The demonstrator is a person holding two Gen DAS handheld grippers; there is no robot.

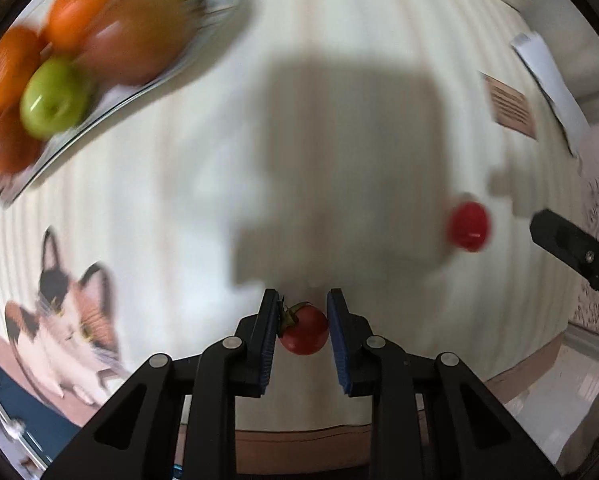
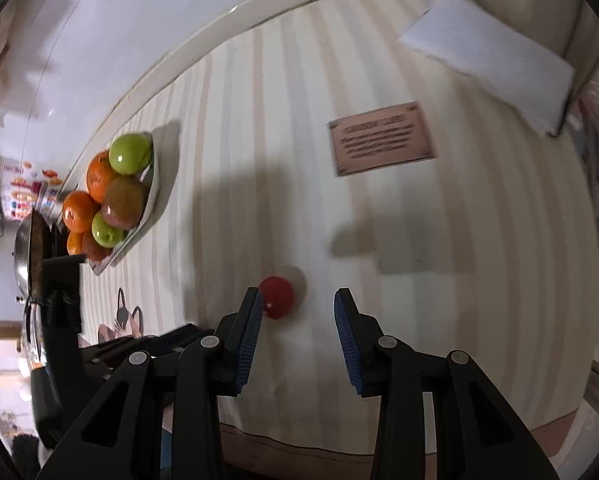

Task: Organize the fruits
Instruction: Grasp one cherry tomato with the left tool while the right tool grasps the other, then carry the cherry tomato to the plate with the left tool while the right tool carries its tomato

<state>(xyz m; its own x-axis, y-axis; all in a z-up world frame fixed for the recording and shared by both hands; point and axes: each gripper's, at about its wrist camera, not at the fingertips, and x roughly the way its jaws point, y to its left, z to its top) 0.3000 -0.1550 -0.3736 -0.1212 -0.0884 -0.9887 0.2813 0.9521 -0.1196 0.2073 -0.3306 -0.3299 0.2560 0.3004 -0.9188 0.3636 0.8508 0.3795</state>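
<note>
Right now your left gripper clasps a small red tomato with a green stem between its blue pads, above the striped tablecloth. Your right gripper gapes wide, a second, glossy red tomato lying just beyond its left finger.

Motion blur smears the fruit plate, cut by the frame's edge; text on the brown card beyond it is unreadable.
</note>
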